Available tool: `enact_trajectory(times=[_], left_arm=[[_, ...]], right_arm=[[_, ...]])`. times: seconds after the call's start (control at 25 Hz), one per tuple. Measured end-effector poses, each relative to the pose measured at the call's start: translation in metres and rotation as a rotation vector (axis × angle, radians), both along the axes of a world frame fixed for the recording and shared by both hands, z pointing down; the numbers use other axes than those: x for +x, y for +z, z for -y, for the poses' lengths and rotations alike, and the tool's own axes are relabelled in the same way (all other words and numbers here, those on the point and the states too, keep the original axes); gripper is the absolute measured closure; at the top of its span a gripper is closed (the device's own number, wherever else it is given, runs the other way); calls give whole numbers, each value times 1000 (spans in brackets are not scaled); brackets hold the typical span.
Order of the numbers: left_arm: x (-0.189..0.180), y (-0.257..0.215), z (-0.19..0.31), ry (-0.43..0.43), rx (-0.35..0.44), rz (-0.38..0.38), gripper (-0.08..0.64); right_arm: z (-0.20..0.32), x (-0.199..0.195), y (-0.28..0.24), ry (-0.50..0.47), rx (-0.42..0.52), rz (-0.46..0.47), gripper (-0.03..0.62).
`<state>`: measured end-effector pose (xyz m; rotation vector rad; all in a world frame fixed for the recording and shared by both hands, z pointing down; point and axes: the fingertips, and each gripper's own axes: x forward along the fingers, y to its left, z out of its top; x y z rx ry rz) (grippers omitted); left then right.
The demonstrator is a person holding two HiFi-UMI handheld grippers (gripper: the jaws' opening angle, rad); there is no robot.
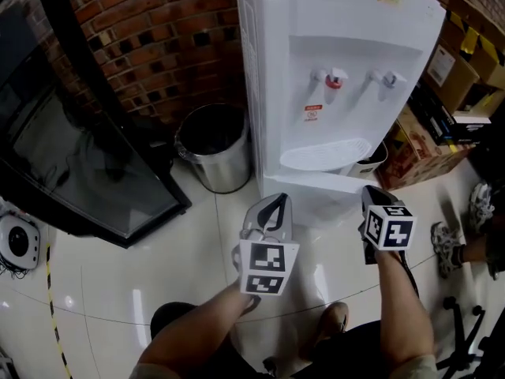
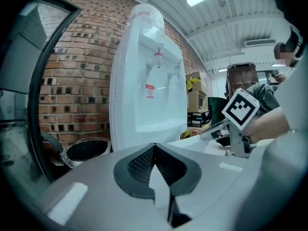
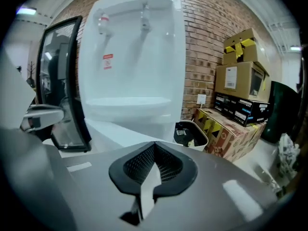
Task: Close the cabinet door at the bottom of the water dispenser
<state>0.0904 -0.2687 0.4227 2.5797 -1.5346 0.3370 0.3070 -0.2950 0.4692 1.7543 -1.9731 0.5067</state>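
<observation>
The white water dispenser (image 1: 339, 69) stands against the brick wall, with a red tap and a grey tap above its drip tray. Its bottom cabinet door (image 1: 316, 192) is a white panel at the foot; from above I cannot tell how far it stands ajar. My left gripper (image 1: 276, 202) is shut and empty, just in front of the panel's left part. My right gripper (image 1: 371, 193) is also shut and empty, at the panel's right end. The left gripper view shows the white panel (image 2: 202, 142) reaching out toward the right gripper (image 2: 214, 133). Whether either tip touches the panel is hidden.
A steel waste bin (image 1: 215, 144) stands left of the dispenser, beside a black-framed glass door (image 1: 87, 164). A small white bin (image 3: 192, 134) and stacked cardboard boxes (image 3: 240, 85) sit on the right. Shoes (image 1: 448, 247) lie on the glossy floor at the right.
</observation>
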Motion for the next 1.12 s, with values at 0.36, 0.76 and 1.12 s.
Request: enact_trajectory(times=[0.36, 0.76, 1.12], left_arm=[[-29, 4, 6, -3, -25, 54, 560], [-22, -4, 8, 3, -14, 12, 560], [-11, 3, 9, 13, -28, 10, 560]], right_arm=[[73, 21, 2, 146, 135, 172, 578], [54, 46, 8, 241, 127, 208, 578], [70, 34, 25, 227, 95, 207, 578]])
